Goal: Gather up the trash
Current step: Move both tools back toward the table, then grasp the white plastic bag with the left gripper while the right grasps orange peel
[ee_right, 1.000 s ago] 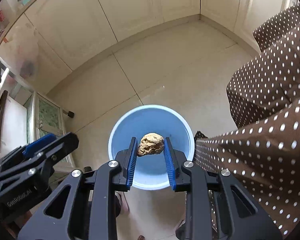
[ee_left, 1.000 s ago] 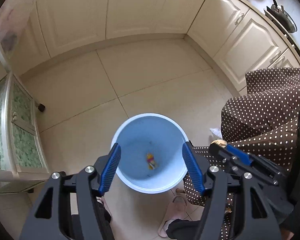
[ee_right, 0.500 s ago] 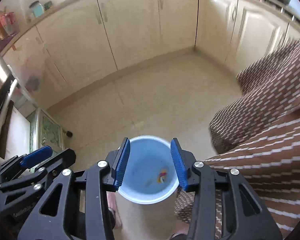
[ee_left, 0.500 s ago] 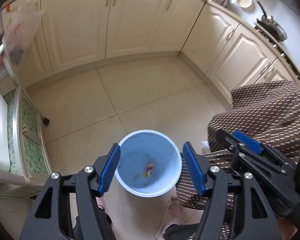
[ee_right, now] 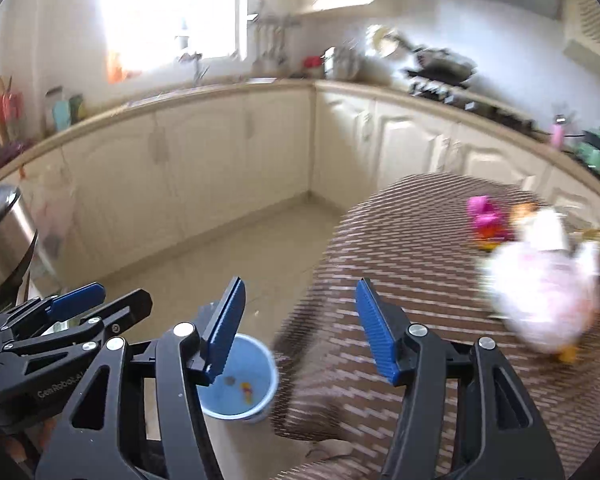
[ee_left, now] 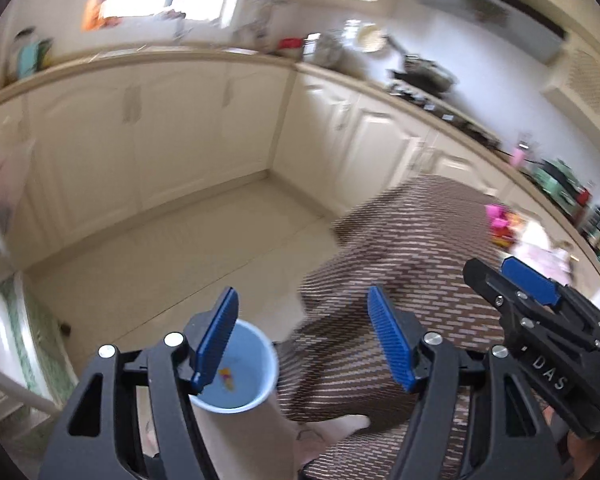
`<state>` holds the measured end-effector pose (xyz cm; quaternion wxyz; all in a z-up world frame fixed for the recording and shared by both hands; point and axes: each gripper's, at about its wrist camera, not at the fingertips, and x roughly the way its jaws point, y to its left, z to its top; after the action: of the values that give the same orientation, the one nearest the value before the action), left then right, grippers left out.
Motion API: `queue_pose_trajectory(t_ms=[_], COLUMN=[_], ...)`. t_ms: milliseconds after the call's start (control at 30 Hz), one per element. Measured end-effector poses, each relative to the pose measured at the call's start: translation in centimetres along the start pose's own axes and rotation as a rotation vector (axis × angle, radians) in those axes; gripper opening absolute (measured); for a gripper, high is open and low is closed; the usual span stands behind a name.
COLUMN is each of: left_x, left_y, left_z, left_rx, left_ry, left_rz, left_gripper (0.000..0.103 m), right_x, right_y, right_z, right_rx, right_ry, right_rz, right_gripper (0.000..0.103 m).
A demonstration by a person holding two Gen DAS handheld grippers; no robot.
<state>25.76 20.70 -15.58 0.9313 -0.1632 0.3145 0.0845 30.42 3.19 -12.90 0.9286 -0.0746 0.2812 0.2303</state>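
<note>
A light blue bin stands on the floor below both grippers, with small scraps of trash at its bottom. My left gripper is open, its jaws still widening with nothing between them. My right gripper is also opening and empty; in the left wrist view it shows at the right edge. On the brown dotted tablecloth lie a blurred white and pink crumpled bag and pink and orange scraps.
Cream cabinets line the back and right walls, with a cluttered worktop and a stove above. A steel pot sits at the left. Beige floor tiles lie between bin and cabinets. A person's foot shows beside the bin.
The right gripper let go of the brown lump over the bin and opened. Both grippers rose and tilted up, so the bin shrank and the table top and worktops came into view.
</note>
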Motion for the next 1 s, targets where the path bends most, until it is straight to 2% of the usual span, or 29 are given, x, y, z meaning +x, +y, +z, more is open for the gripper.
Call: queue_pose_trajectory(t_ms=[133, 267, 333, 467, 667, 767, 933, 1000], left_x=[-1.2, -1.6, -1.2, -0.3, 1.9, 3.2, 5.4, 6.1], left_y=[-6.3, -11.5, -14.3, -18.9, -25.3, -27.5, -29.0, -29.3], left_z=[-0.3, -1.1, -1.5, -2.5, -3.4, -3.4, -2.7, -2.5], left_rx=[0.087, 0.162, 0.191, 0.287, 0.422, 0.471, 0.489, 0.494], left_ry=[0.003, 0.02, 0.034, 0.039, 0.061, 0.051, 0.063, 0.066], left_rz=[-0.09, -0.148, -0.186, -0.205, -0.21, -0.174, -0.163, -0.154], left_gripper=[0.068, 0.068, 0.068, 0.068, 0.068, 0.069, 0.068, 0.062], right_x=[-4.0, -7.3, -8.0, -8.6, -8.8, -9.0, -8.2, -7.8], right_y=[-4.8, -10.9, -13.4, -18.0, -21.9, -22.4, -23.8, -24.2], right_z=[-0.7, -2.5, -3.5, -5.1, -6.2, -6.6, -7.0, -7.1], right_rx=[0.046, 0.129, 0.168, 0.254, 0.322, 0.329, 0.357, 0.362], right_ry=[-0.042, -0.061, -0.058, -0.041, -0.035, -0.028, -0.001, 0.015], right_rz=[-0.075, -0.179, -0.226, -0.286, -0.301, -0.3, -0.281, -0.272], right_gripper=[0.058, 0.06, 0.06, 0.063, 0.066, 0.066, 0.069, 0.071])
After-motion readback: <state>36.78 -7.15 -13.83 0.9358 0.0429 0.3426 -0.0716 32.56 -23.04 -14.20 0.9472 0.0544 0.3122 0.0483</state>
